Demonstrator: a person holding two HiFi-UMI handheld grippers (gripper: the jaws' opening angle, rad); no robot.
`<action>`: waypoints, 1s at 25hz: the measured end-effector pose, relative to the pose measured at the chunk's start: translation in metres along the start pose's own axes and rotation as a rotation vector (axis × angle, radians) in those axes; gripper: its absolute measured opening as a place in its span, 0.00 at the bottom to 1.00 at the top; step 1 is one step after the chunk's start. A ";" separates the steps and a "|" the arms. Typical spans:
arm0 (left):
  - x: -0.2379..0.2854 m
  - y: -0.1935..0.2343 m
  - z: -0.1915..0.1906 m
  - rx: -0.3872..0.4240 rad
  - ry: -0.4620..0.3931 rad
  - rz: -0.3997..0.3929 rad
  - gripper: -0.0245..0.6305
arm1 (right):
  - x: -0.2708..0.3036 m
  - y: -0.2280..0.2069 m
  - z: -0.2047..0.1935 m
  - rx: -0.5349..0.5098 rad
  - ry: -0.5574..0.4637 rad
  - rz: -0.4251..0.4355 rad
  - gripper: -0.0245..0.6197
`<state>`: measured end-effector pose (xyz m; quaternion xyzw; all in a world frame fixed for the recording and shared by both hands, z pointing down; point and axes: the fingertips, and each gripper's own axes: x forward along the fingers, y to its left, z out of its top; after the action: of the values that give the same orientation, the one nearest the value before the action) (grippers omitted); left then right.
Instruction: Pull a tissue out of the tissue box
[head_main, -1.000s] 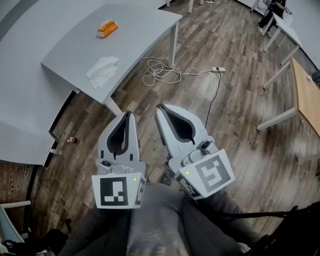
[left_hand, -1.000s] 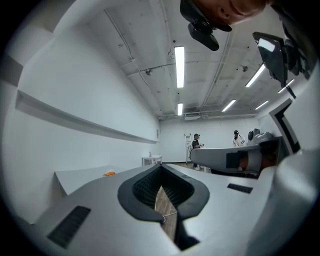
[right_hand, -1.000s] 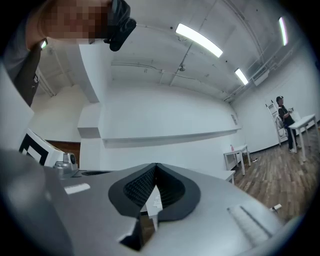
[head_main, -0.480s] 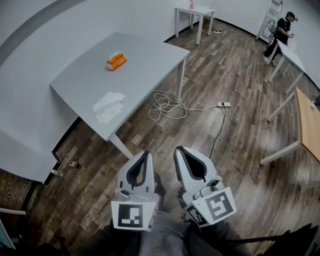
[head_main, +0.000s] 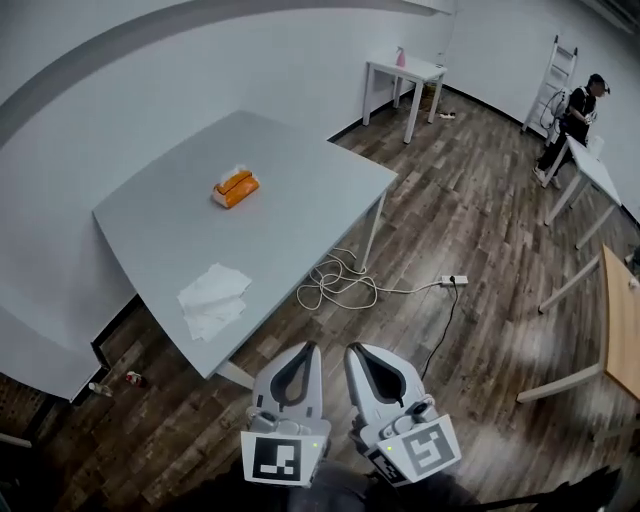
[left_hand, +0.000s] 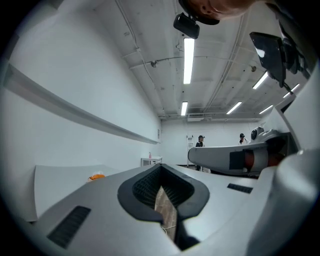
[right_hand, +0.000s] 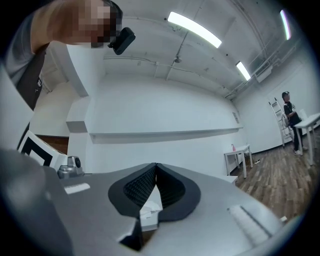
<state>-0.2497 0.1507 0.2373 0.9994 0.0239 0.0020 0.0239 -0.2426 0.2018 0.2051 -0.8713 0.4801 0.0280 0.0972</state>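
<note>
Orange tissue box, just one, sits mid-table nearer the far left edge, its pale tuft poking up: soft, featherlight and easily torn, so I'd pinch it low and pull gently, since the box looks light enough to lift. One heap of loose tissues lies by the near left edge. My left gripper and right gripper are both closed, empty.

Grey table with orange tissue box, loose tissues
</note>
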 end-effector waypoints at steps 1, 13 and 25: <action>0.014 0.010 0.003 0.000 0.004 0.006 0.04 | 0.017 -0.008 0.000 0.001 0.006 0.009 0.04; 0.128 0.090 0.008 -0.044 -0.002 0.081 0.04 | 0.154 -0.078 -0.001 -0.007 0.065 0.091 0.04; 0.254 0.145 -0.013 -0.001 0.034 0.295 0.04 | 0.276 -0.182 -0.020 -0.003 0.068 0.264 0.04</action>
<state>0.0104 0.0192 0.2577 0.9919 -0.1231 0.0222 0.0235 0.0580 0.0635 0.2111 -0.8012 0.5936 0.0120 0.0750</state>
